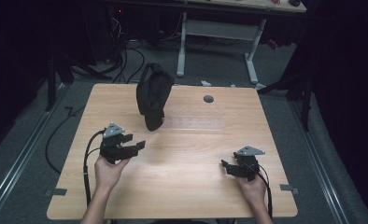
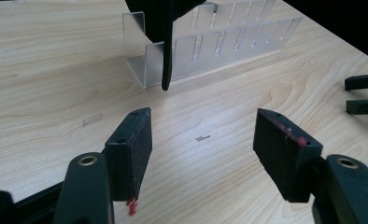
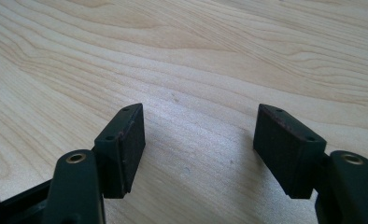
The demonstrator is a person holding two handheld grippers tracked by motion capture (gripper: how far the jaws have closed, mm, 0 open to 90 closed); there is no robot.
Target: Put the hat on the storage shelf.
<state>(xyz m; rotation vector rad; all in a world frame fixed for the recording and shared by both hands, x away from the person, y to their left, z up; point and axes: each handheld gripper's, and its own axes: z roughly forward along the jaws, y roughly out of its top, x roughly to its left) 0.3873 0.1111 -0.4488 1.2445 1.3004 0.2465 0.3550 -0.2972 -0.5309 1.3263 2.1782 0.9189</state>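
A black fabric bag [image 1: 152,95] stands at the left end of a clear slotted rack [image 1: 194,122] in the far middle of the wooden table [image 1: 182,186]. In the left gripper view the rack [image 2: 205,44] lies just ahead, and a thin black strap [image 2: 167,56] hangs from the bag over its near end. My left gripper [image 1: 138,141] [image 2: 203,116] is open and holds nothing; it points at the rack from a short way off. My right gripper [image 1: 224,167] [image 3: 198,109] is open over bare wood at the near right, and its jaw tips [image 2: 362,93] show in the left gripper view.
A grey round cap [image 1: 208,99] sits in the tabletop beyond the rack. A small clear strip [image 2: 92,119] lies on the wood left of my left gripper. Beyond the table stand a white desk frame [image 1: 217,32] and floor cables.
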